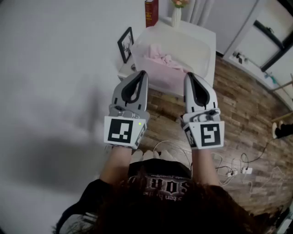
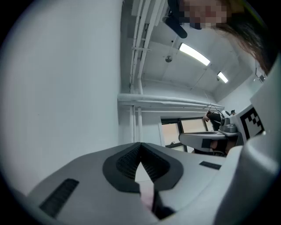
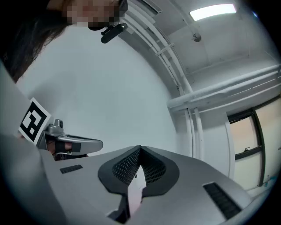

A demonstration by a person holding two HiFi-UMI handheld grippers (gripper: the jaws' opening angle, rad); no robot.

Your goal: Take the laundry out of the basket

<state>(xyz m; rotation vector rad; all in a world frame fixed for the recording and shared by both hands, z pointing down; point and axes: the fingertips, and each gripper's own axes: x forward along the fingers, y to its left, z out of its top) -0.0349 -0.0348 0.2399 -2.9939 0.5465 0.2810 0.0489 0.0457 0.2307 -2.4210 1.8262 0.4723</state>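
Observation:
The white laundry basket [image 1: 207, 43] stands on the wood floor ahead of me, with pink laundry [image 1: 161, 58] heaped inside at its left. My left gripper [image 1: 142, 73] and right gripper [image 1: 188, 75] are held side by side in the air, just short of the basket's near wall and touching nothing. Both are shut, jaw tips meeting, with nothing between them. The left gripper view looks over its closed tips [image 2: 140, 145] at wall and ceiling; the right gripper view does the same over its own tips [image 3: 140, 148]. The basket is in neither gripper view.
A white wall runs along the left. Beside the basket a framed picture [image 1: 125, 43] leans; a red book [image 1: 151, 13] and a vase [image 1: 176, 16] stand behind it. Cables and a power strip [image 1: 234, 170] lie on the floor at right, with a shoe [image 1: 279, 130] farther right.

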